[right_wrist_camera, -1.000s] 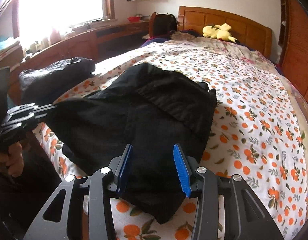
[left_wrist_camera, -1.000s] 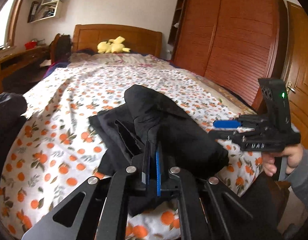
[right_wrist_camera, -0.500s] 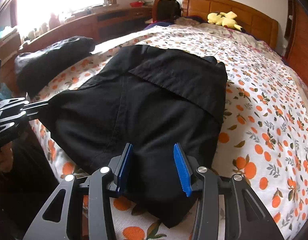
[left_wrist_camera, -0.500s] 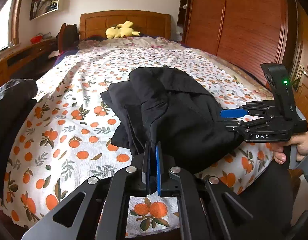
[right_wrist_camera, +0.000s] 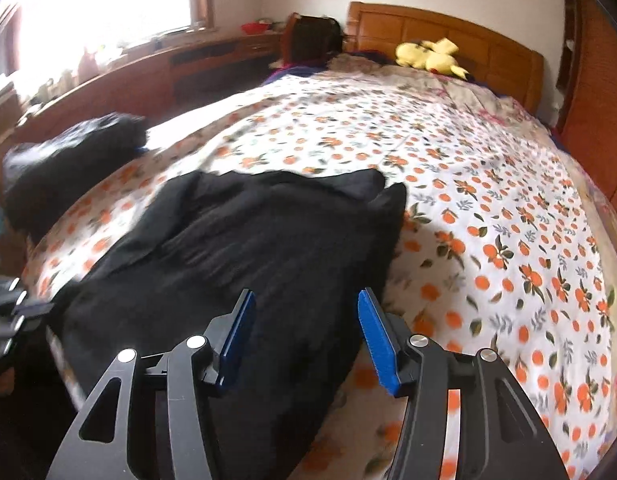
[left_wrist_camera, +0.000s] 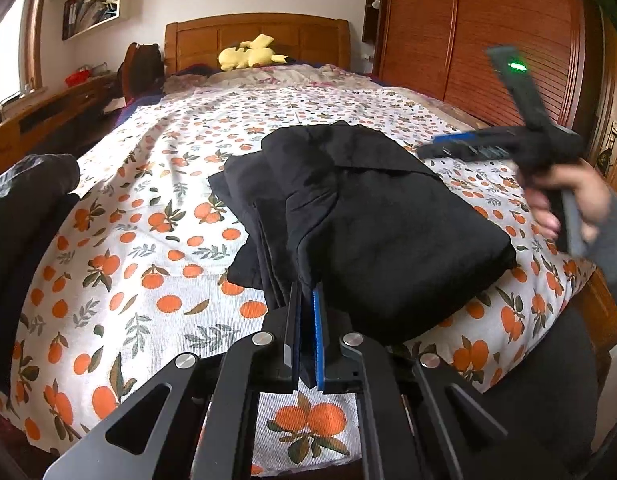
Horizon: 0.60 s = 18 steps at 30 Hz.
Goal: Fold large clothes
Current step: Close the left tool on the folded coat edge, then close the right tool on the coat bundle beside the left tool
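Observation:
A folded black garment (left_wrist_camera: 368, 220) lies on the orange-print bedsheet (left_wrist_camera: 148, 220) near the foot of the bed. My left gripper (left_wrist_camera: 306, 300) is shut on its near edge, and black cloth shows between the blue pads. A hand holds my right gripper (left_wrist_camera: 468, 146), blurred, above the garment's right side. In the right wrist view the right gripper (right_wrist_camera: 306, 294) hovers over the garment (right_wrist_camera: 268, 260). Its jaws are opening and nothing is between the pads. The left gripper (right_wrist_camera: 8, 312) shows at the left edge of that view.
Another dark garment (left_wrist_camera: 24, 200) is heaped at the bed's left edge. A yellow plush toy (left_wrist_camera: 248, 54) lies by the wooden headboard. A tall wooden wardrobe (left_wrist_camera: 468, 32) stands on the right, and a long wooden desk (right_wrist_camera: 148, 76) runs under the window.
The garment's raised fold has sunk flat onto the bed as the left gripper lowered. The right gripper has swung sideways over the garment's right part, and its jaws have widened.

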{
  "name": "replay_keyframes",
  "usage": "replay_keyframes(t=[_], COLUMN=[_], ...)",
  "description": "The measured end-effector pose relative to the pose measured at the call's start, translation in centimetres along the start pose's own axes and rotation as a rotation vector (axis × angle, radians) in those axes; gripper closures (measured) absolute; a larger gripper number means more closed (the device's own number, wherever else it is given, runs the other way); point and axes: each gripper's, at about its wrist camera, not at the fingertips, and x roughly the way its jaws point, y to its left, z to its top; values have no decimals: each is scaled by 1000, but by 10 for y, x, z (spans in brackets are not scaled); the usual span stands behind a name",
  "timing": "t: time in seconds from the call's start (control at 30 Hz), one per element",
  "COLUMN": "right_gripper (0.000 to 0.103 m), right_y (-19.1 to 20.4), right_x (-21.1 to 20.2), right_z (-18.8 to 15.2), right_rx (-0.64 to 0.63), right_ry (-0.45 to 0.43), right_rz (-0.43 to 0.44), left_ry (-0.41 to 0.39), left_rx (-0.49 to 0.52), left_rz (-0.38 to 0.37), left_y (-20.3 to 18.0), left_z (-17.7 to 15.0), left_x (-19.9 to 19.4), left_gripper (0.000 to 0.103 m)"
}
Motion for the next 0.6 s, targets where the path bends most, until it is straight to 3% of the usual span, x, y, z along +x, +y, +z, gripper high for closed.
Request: replay_keyframes(t=[0.1,0.23,0.37,0.5,0.53,0.6], right_gripper=[50,30,20,22,33,44], right_y=[-27,-46,-62,-76,-78,-77], right_x=[33,64,93,123,129,133], right_z=[16,27,34,34,33,32], right_rx=[45,101,165,265,288,312], right_ry=[26,59,111,190,212,218], right_rz=[-4,30,63,159,200,262], left_ry=[4,2,8,13,13,12], left_rx=[-4,-9,-12,-17,-20,-21], left_rz=[1,7,11,17,18,18], left_y=[1,1,2,4,4,6], left_z=[-1,-1,-2,-2,-2,-2], left_x=[3,4,6,9,9,9], left_gripper=[96,95,95,94,94,94])
